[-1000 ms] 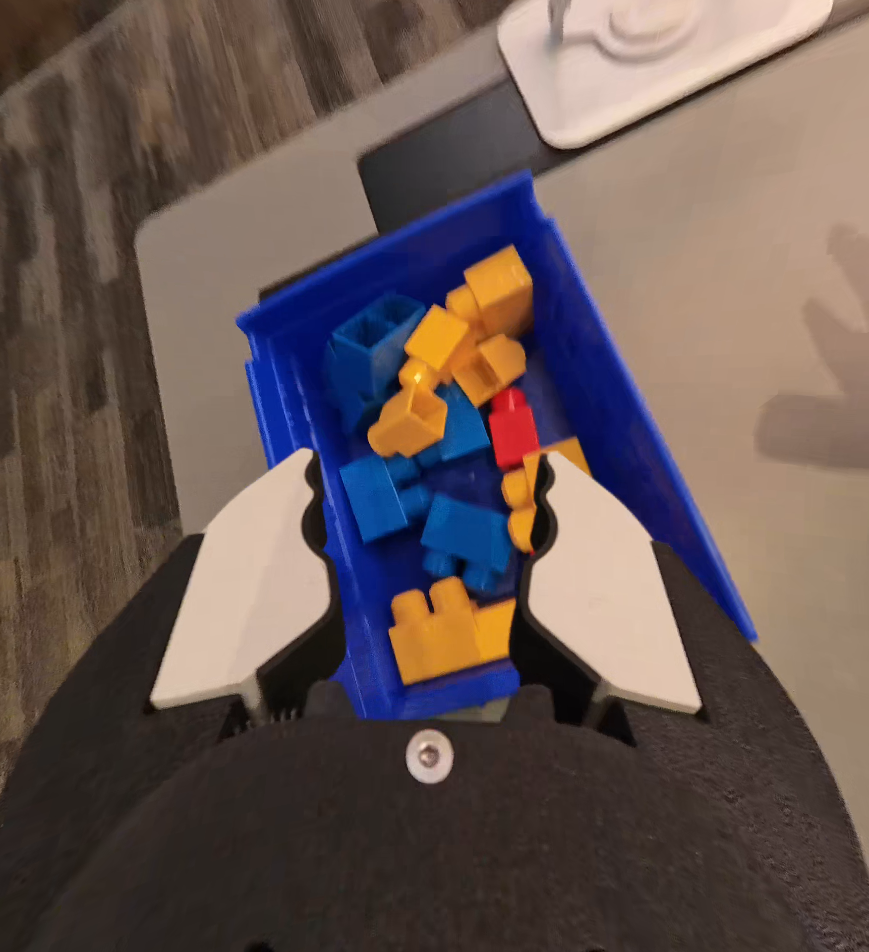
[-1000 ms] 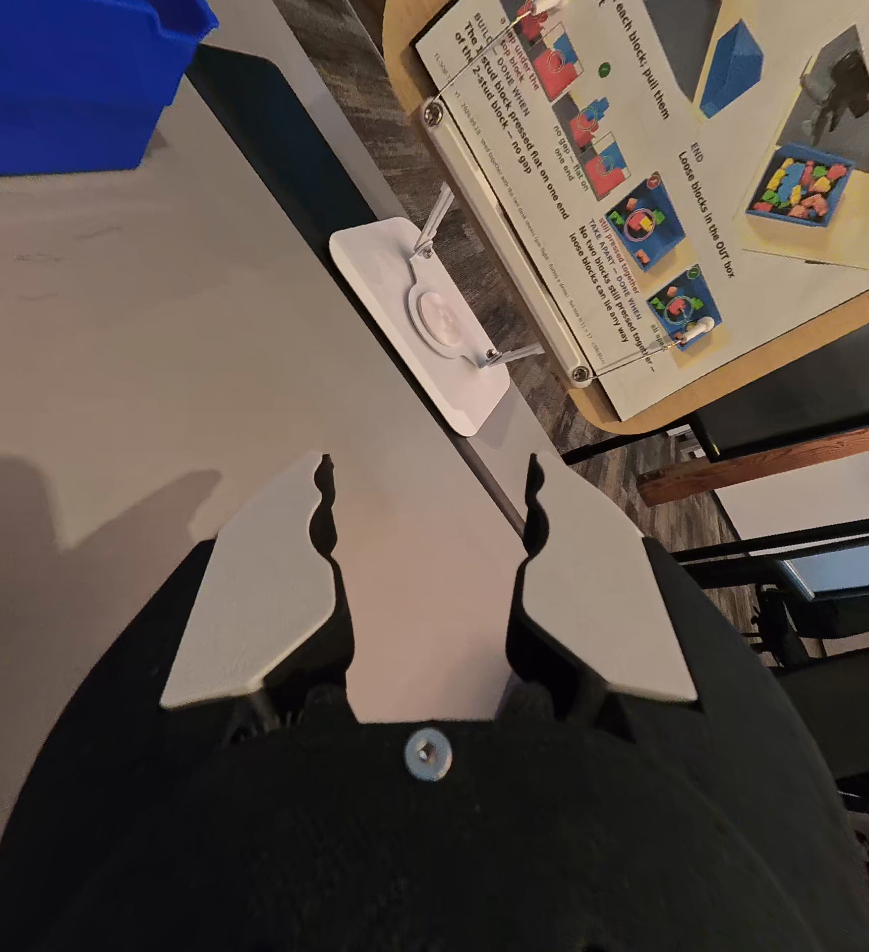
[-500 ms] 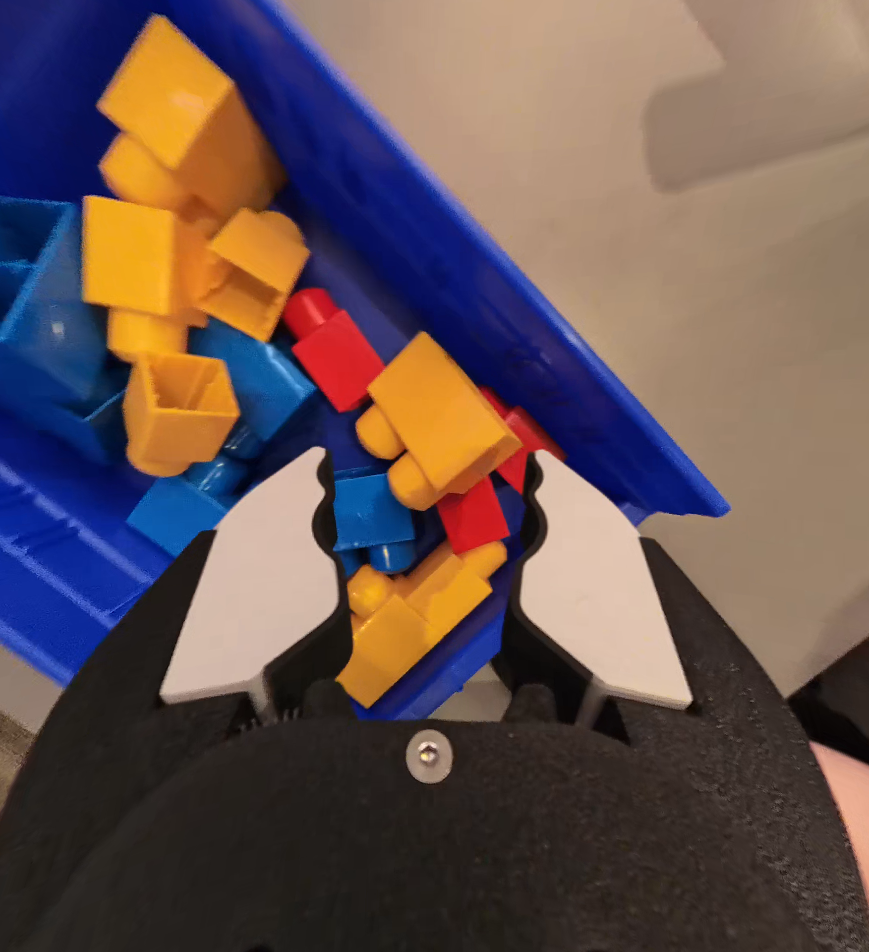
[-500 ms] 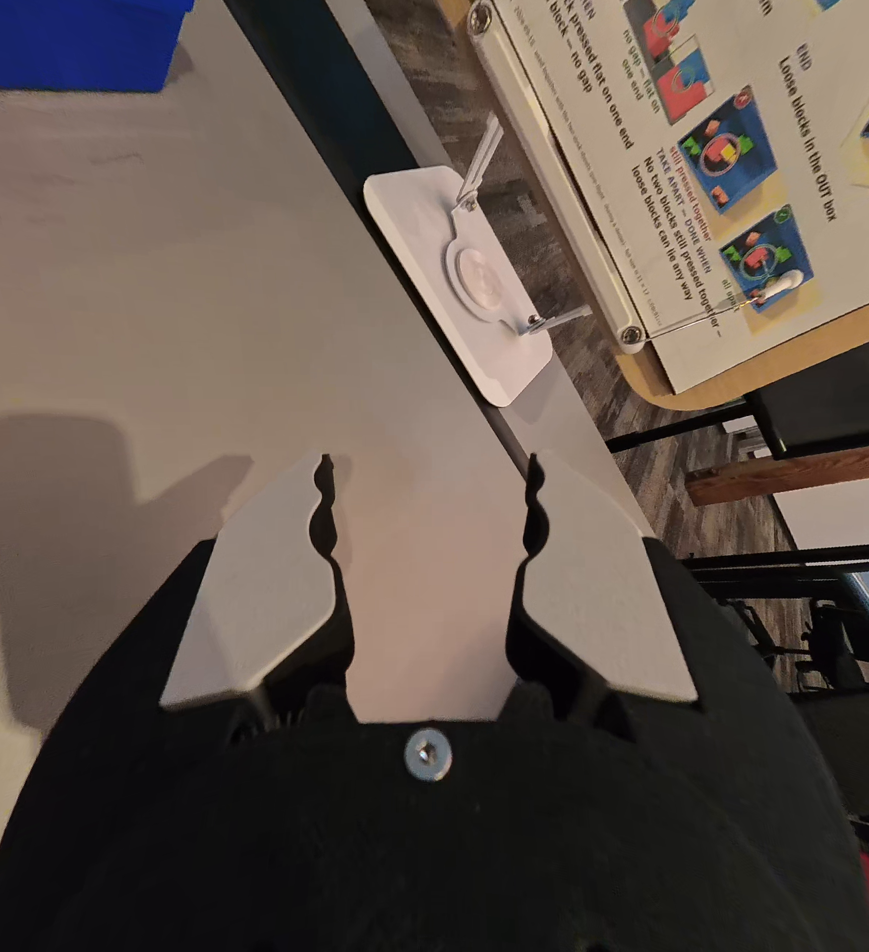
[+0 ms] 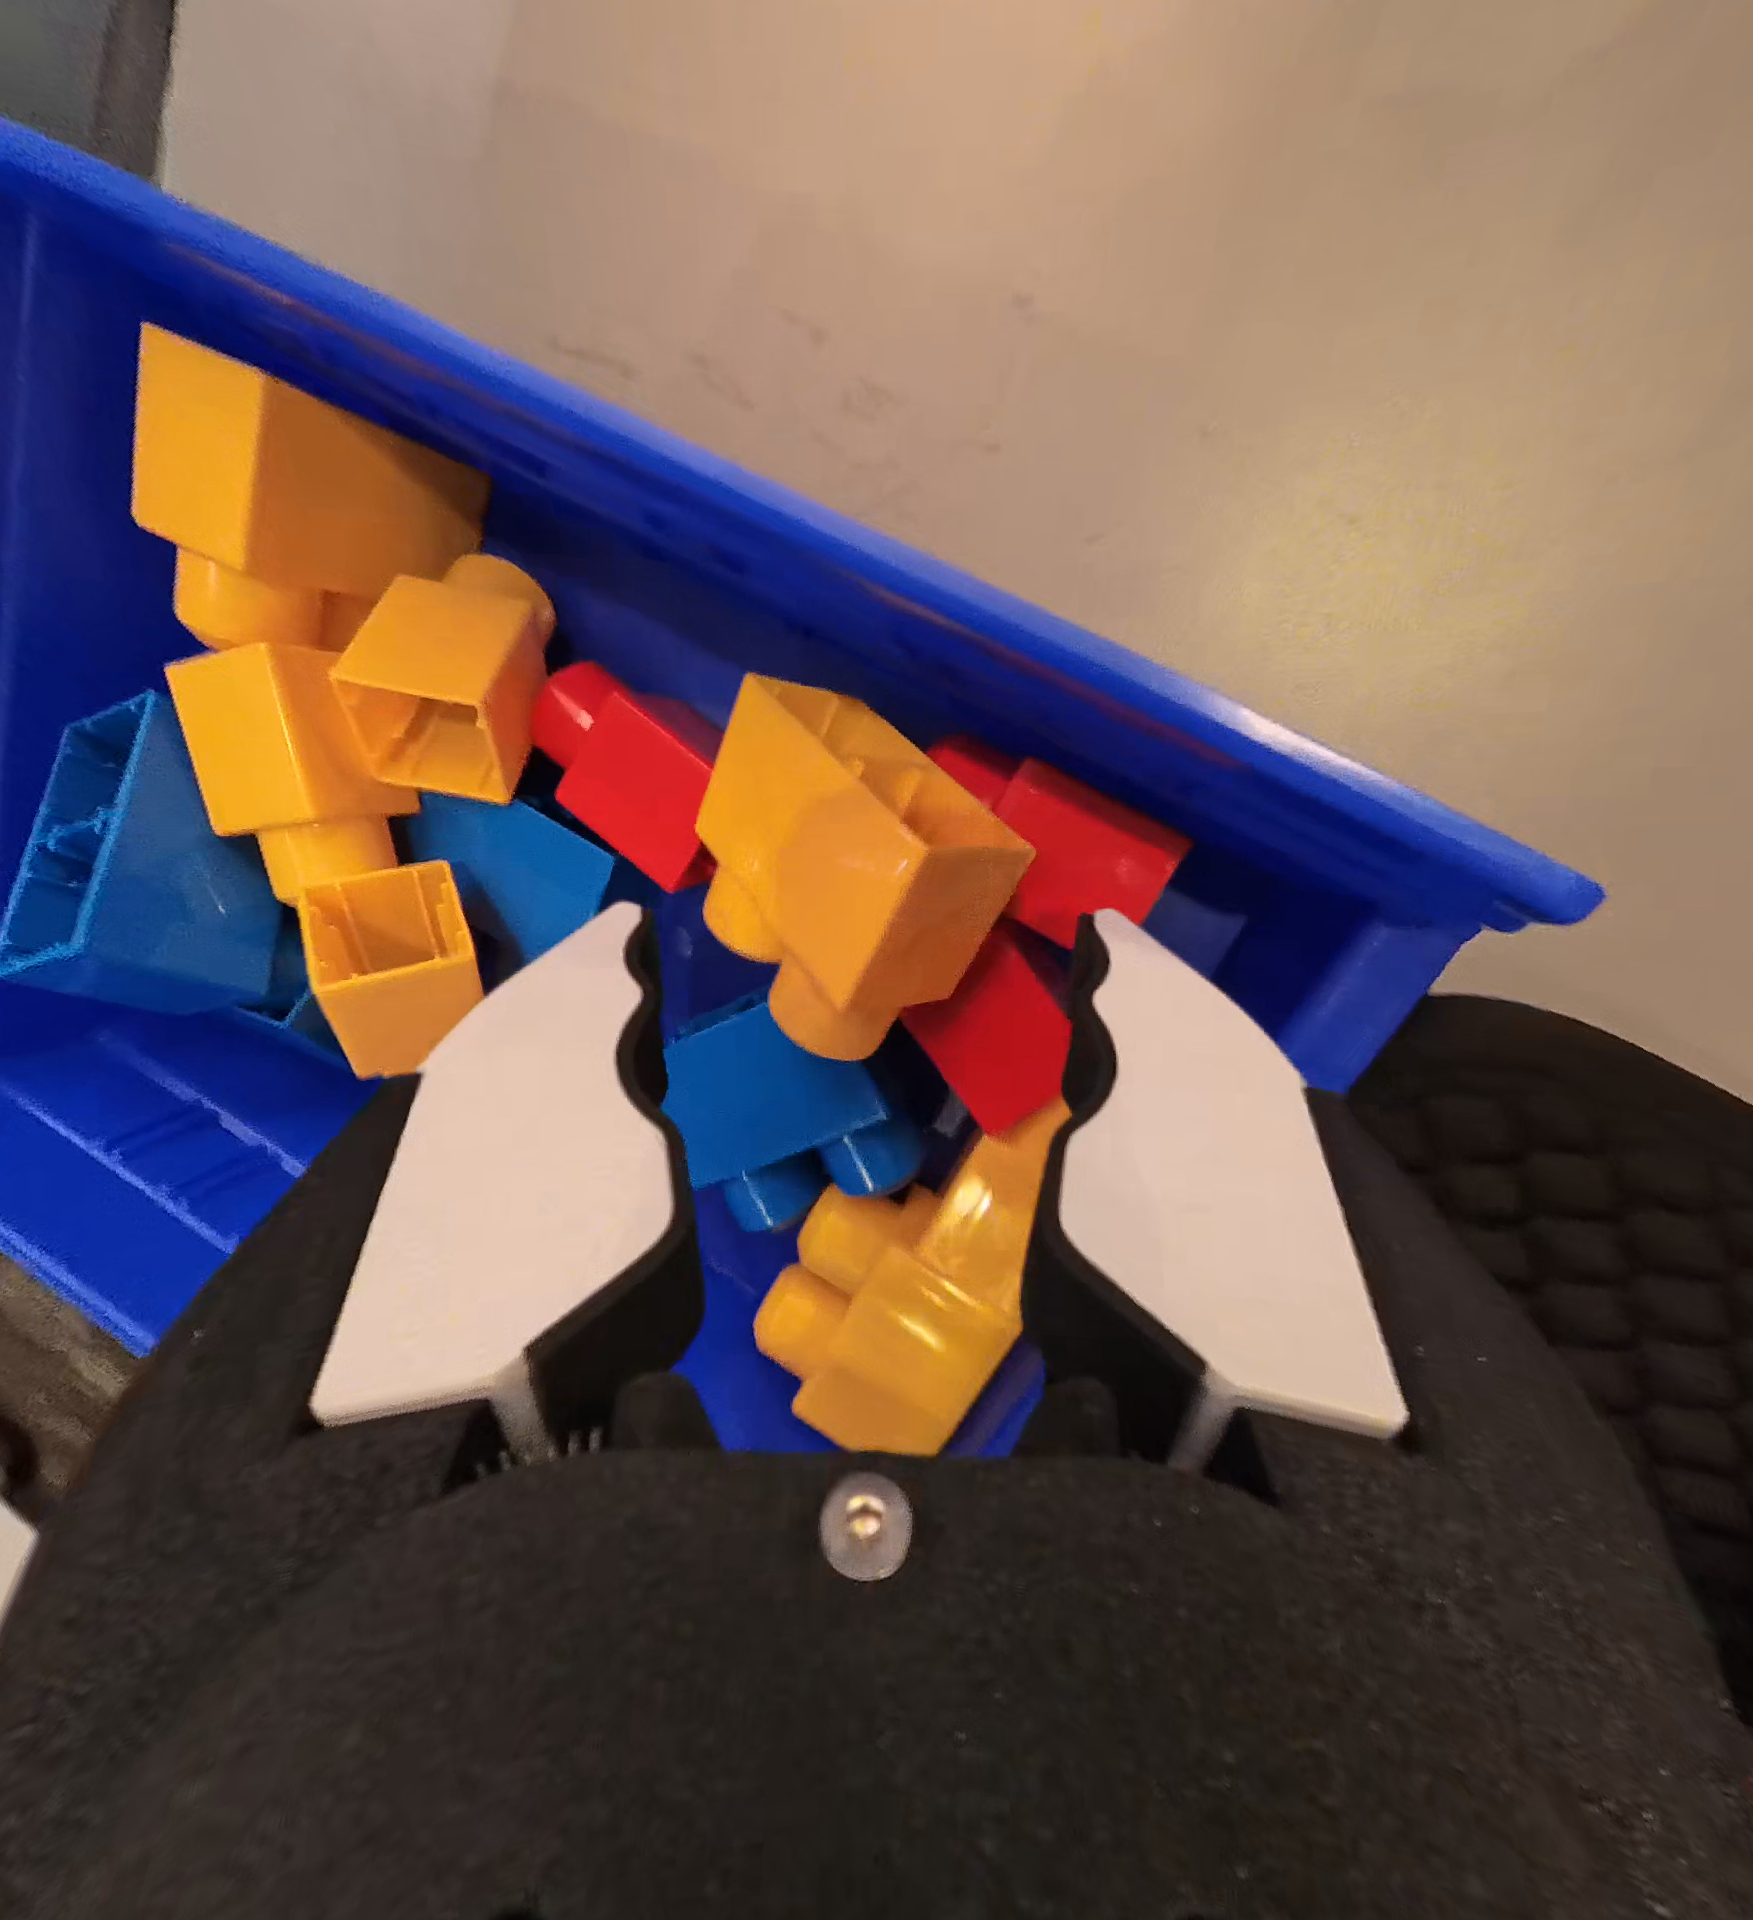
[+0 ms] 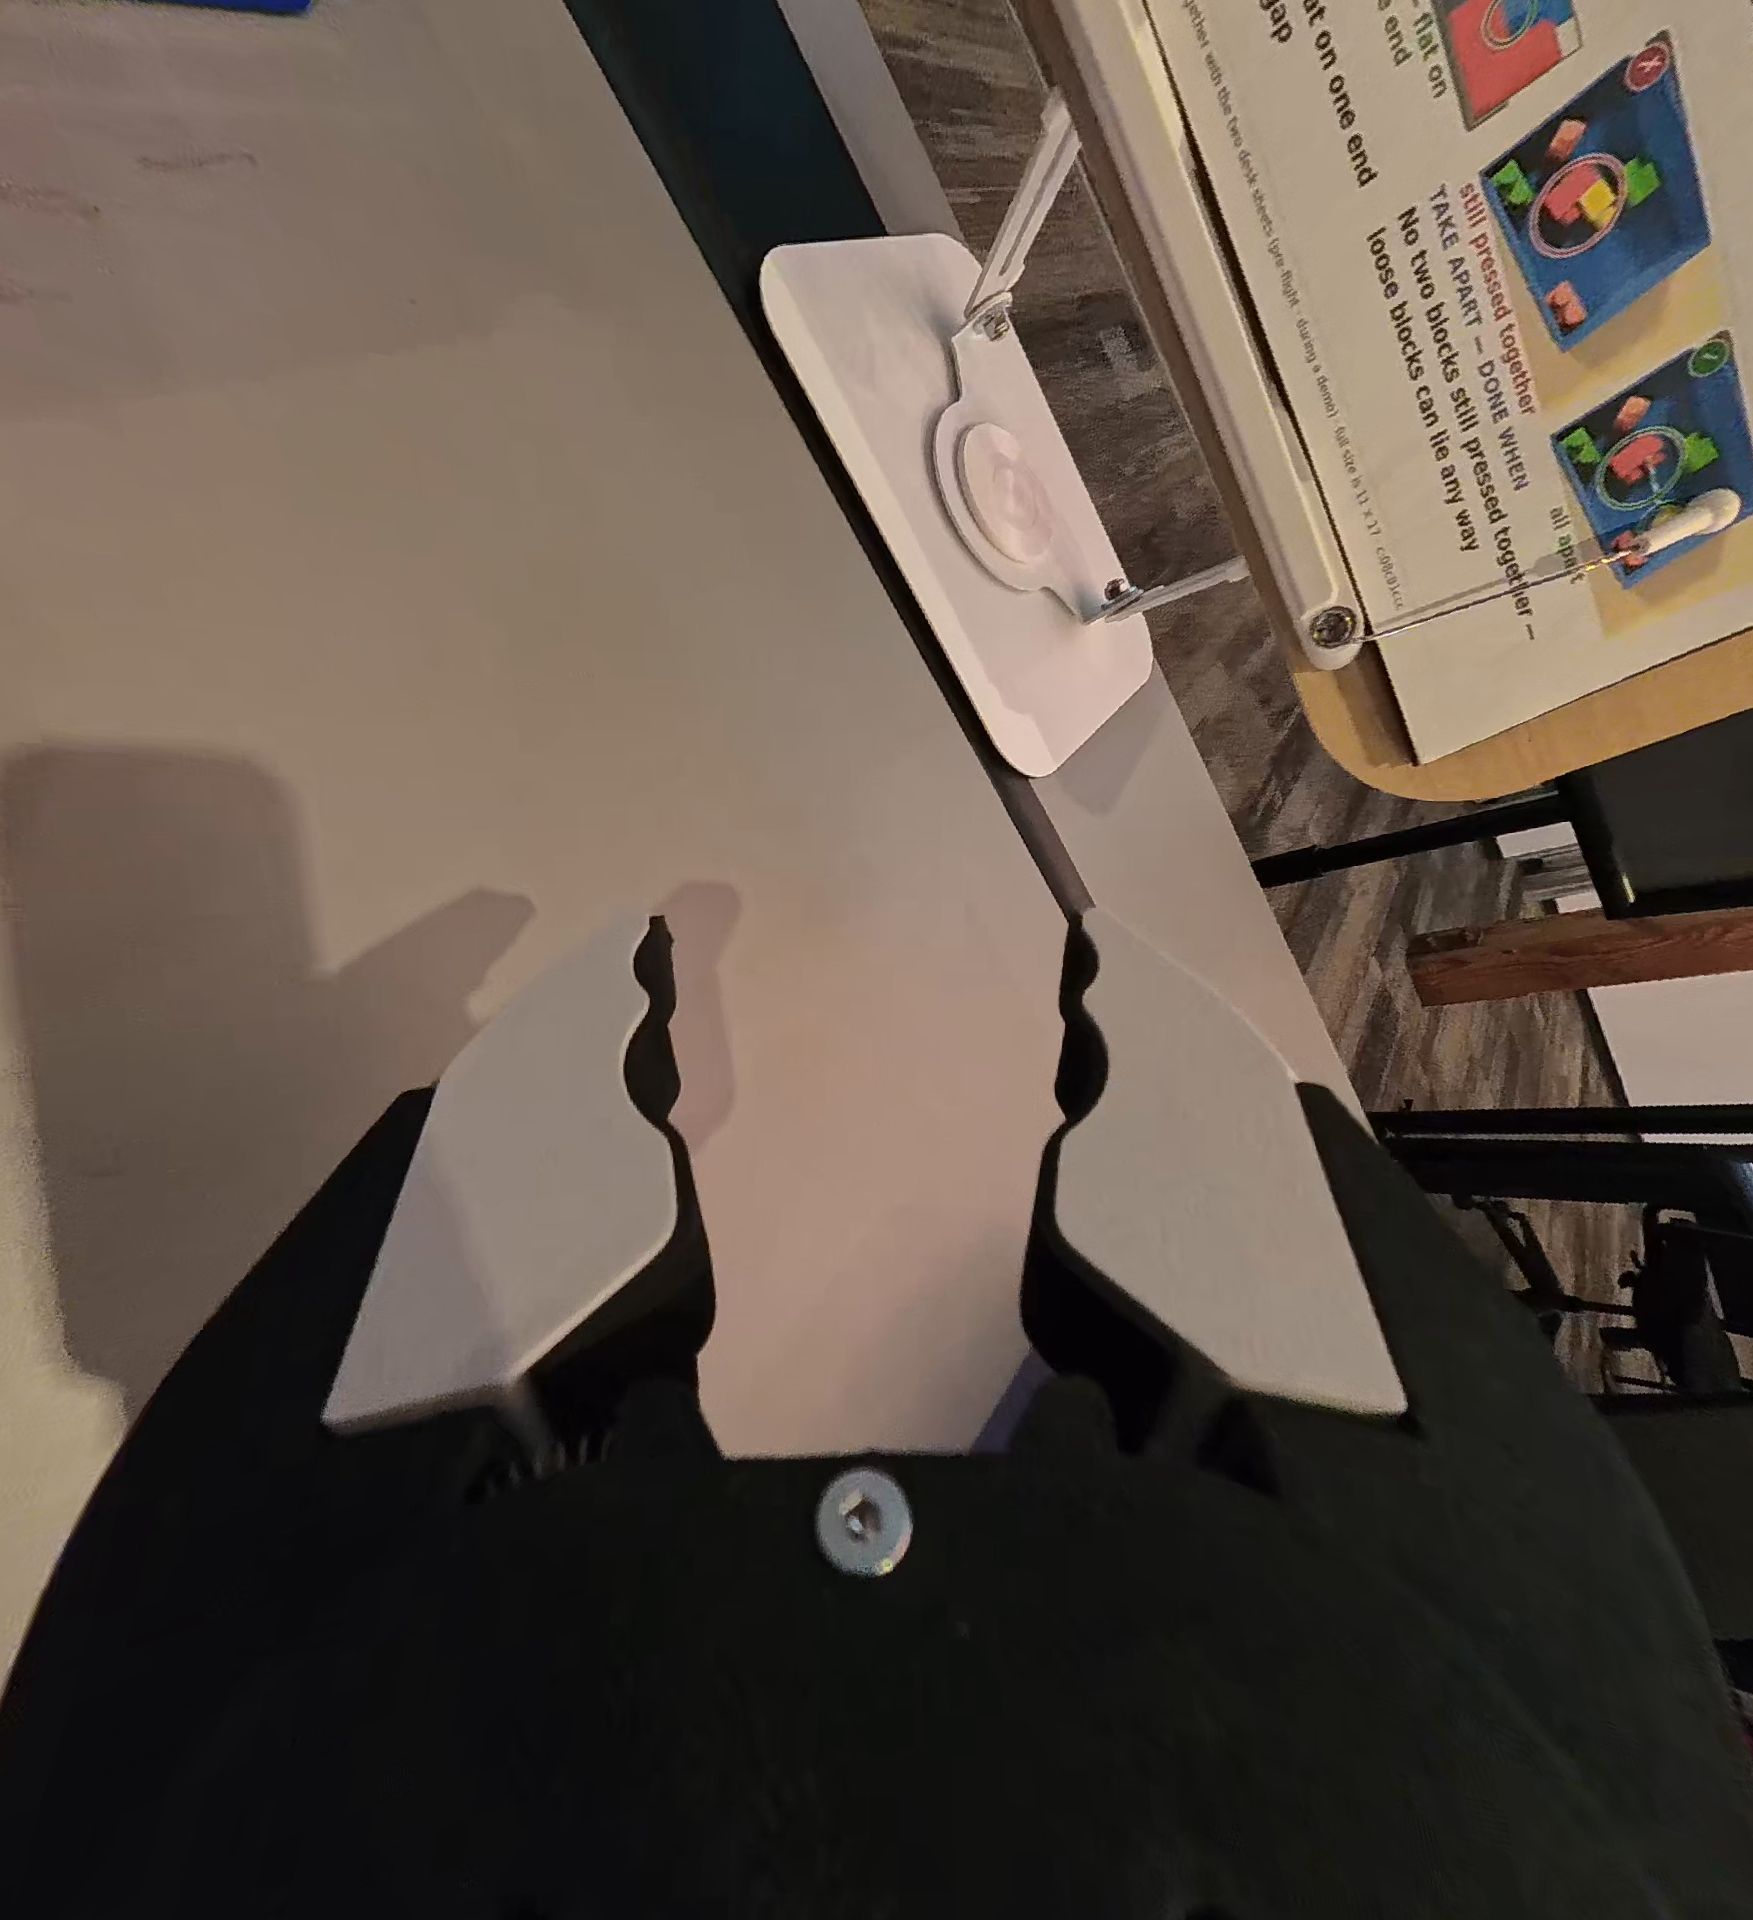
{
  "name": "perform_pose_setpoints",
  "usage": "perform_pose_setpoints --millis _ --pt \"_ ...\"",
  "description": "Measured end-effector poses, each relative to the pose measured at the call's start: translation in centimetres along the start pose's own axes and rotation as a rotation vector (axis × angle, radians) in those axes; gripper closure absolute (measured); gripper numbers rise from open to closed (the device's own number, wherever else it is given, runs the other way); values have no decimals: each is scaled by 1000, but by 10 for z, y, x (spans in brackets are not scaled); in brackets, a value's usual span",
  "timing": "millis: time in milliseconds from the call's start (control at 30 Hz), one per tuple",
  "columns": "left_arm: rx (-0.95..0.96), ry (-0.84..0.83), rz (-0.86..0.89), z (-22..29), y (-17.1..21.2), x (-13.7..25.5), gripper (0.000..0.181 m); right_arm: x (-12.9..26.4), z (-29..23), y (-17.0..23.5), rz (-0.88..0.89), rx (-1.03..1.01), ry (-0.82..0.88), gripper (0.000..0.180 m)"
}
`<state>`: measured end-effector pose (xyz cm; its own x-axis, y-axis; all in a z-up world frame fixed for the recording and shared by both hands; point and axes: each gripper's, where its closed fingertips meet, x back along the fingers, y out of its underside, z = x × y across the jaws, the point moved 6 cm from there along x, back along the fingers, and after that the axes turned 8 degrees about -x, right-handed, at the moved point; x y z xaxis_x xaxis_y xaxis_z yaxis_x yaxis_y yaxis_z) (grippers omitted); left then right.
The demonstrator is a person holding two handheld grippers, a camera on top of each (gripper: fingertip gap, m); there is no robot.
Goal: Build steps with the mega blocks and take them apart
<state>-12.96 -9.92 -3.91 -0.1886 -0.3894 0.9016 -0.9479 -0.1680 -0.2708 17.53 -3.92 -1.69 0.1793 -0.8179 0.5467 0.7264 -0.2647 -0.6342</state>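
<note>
In the left wrist view a blue bin [image 5: 955, 623] holds several loose mega blocks: orange, blue and red. My left gripper [image 5: 867, 925] is open and hangs over the bin's near end. An orange block [image 5: 851, 862] lies just beyond its fingertips, with a blue block [image 5: 768, 1091], a red block [image 5: 997, 1029] and another orange block [image 5: 893, 1320] between its fingers. None is gripped. My right gripper [image 6: 867, 925] is open and empty above the bare grey table [image 6: 332, 520]. Only a sliver of the bin [image 6: 269, 3] shows at the top edge there.
A white plate with a metal bracket [image 6: 965, 499] sits at the table's far edge. Beyond it a board with an instruction sheet [image 6: 1474, 312] stands over the wood-pattern floor. A black textured pad [image 5: 1630, 1299] lies right of the bin. The grippers' ends are close to 30 cm from one another.
My left gripper has swung over the bin and come closer to the blocks, still open. My right gripper has drifted forward over the table toward the white plate, still open.
</note>
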Motion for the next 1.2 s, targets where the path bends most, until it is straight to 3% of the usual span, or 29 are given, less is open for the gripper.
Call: perform_pose_setpoints --millis 167,333,633,933,1200 --pt "-72 -134 185 5 -11 -6 125 0 8 -2 1 -18 -6 107" --pt "-78 -107 89 5 -1 -18 116 0 11 -1 -10 -30 -14 107" --pt "-72 -144 67 1 4 -22 131 -3 8 2 -41 3 -29 107" --pt "138 -172 184 -34 13 1 140 -6 3 3 -53 26 -47 107" --pt "266 -168 440 -49 10 47 141 -10 -1 3 -50 42 -63 107"
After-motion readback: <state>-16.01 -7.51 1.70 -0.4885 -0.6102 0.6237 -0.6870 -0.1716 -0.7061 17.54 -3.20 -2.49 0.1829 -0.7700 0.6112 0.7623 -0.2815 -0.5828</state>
